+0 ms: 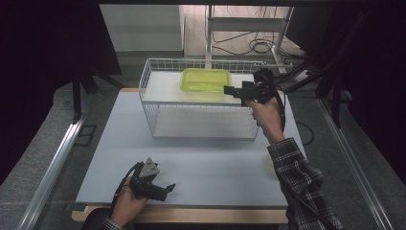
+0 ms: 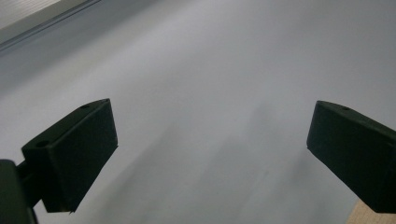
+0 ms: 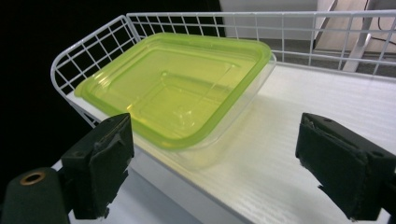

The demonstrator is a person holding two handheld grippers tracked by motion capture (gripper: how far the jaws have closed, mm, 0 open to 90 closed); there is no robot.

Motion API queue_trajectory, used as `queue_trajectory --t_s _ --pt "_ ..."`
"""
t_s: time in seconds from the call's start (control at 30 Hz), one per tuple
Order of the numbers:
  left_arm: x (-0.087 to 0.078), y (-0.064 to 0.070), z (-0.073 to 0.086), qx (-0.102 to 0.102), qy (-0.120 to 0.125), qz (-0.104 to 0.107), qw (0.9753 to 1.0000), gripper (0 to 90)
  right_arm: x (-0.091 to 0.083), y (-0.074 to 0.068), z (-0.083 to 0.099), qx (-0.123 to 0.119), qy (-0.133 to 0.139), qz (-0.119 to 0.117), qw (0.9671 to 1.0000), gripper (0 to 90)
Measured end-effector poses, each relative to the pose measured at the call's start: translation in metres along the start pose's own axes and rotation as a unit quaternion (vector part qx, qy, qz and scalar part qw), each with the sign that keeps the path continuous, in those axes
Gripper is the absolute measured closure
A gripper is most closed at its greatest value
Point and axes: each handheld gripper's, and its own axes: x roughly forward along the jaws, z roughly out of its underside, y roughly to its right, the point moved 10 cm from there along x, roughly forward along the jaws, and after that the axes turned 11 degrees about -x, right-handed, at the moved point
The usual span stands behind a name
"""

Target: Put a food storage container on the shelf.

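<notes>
From above, the right claw [image 1: 229,89] reaches leftward over the wire basket [image 1: 149,79], just beside one yellow-green container [image 1: 206,79] on the basket's white shelf; the left claw [image 1: 168,188] rests low at the counter [image 1: 201,158] near edge. The left gripper view shows its jaws apart over bare counter [image 2: 210,70]. The right gripper view shows jaws wide apart, holding nothing, before the single container [image 3: 177,88].

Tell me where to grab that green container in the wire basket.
Take the green container by its projecting lid rim at the near corner, coming in from the right gripper side. The rim overhangs the clear base, offering a thin lip; the wire basket walls crowd its far sides.
</notes>
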Motion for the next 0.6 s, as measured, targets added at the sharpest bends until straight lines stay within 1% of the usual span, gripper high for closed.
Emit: queue_trajectory --t_s 0.03,0.07,0.1,0.13,0.17,0.2,0.3,0.5,0.6 --pt "0.0 0.0 0.0 0.0 0.0 0.0 1.0 1.7 -0.001 -0.001 0.001 -0.004 0.0 0.001 1.0 10.7" --pt "0.0 0.0 0.0 0.001 0.0 0.001 1.0 1.7 -0.003 -0.004 0.003 -0.015 0.0 0.002 0.9999 10.0" --pt "0.0 0.0 0.0 0.001 0.0 0.001 1.0 1.7 -0.003 -0.004 0.003 -0.015 0.0 0.002 0.9999 10.0" --pt "0.0 0.001 0.0 0.002 0.001 0.0 1.0 1.7 -0.005 -0.006 0.004 -0.024 0.003 0.004 0.9997 9.1" --pt "0.0 0.001 0.0 0.002 0.001 0.0 1.0 1.7 -0.005 -0.006 0.004 -0.024 0.003 0.004 0.9997 9.1" --pt "0.0 0.001 0.0 0.002 0.001 0.0 1.0 1.7 -0.008 -0.009 0.006 -0.034 0.003 0.004 0.9994 8.5" --pt "0.0 0.001 0.0 0.003 0.001 0.0 1.0 1.7 -0.011 -0.013 0.008 -0.046 0.005 0.004 0.9989 7.5" --pt "0.0 0.001 -0.001 0.004 0.004 0.0 1.0 1.7 -0.015 -0.02 0.014 -0.056 0.002 0.002 0.9984 7.0" --pt "0.0 0.0 -0.001 0.004 0.004 0.001 1.0 1.7 -0.017 -0.024 0.022 -0.063 -0.004 0.001 0.998 6.3"
